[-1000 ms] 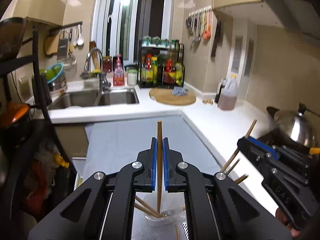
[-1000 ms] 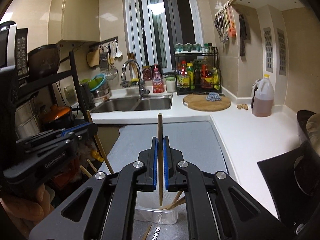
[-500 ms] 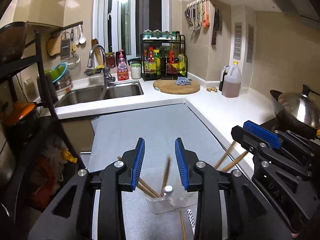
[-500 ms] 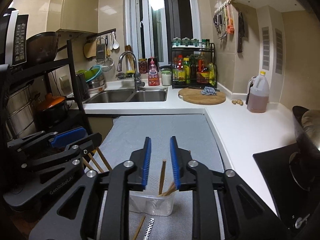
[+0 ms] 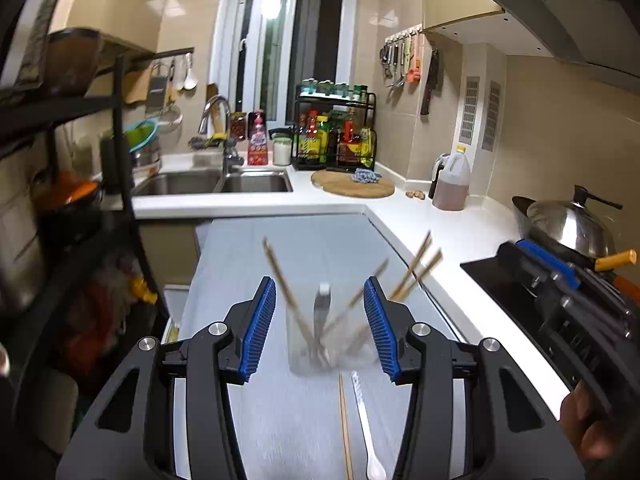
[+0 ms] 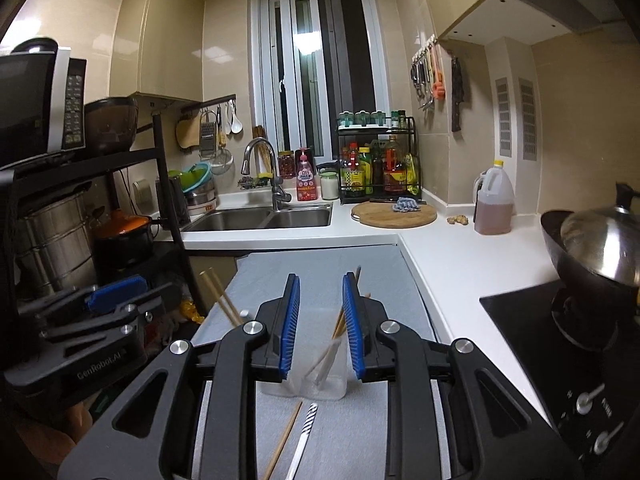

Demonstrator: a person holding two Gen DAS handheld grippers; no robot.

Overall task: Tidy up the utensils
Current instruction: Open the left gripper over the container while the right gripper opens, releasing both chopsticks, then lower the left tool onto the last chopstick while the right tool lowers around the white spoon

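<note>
A clear plastic container (image 5: 332, 344) stands on the grey mat (image 5: 280, 420) and holds several wooden chopsticks (image 5: 280, 280) and a spoon, all blurred. My left gripper (image 5: 319, 282) sits just in front of it, its jaws opening with nothing between the blue pads (image 5: 260, 328). In front of the container lie a loose chopstick (image 5: 344, 420) and a white spoon (image 5: 368, 432). My right gripper (image 6: 321, 278) is open a little and empty, and the container (image 6: 320, 376) shows below its pads. The chopstick (image 6: 284, 440) and the spoon (image 6: 304, 436) lie nearer to me. Each gripper appears at the edge of the other's view.
A black rack (image 6: 160, 200) with pots and a microwave stands on the left. A double sink (image 5: 216, 182), a round cutting board (image 5: 352, 186) and an oil jug (image 5: 452, 184) sit at the back. A lidded wok (image 5: 568, 224) rests on the black hob (image 6: 540, 340) at right.
Both grippers opened and let go of an upright chopstick each; the sticks now rest in the container. Both grippers have drawn back from it, so more of the mat shows.
</note>
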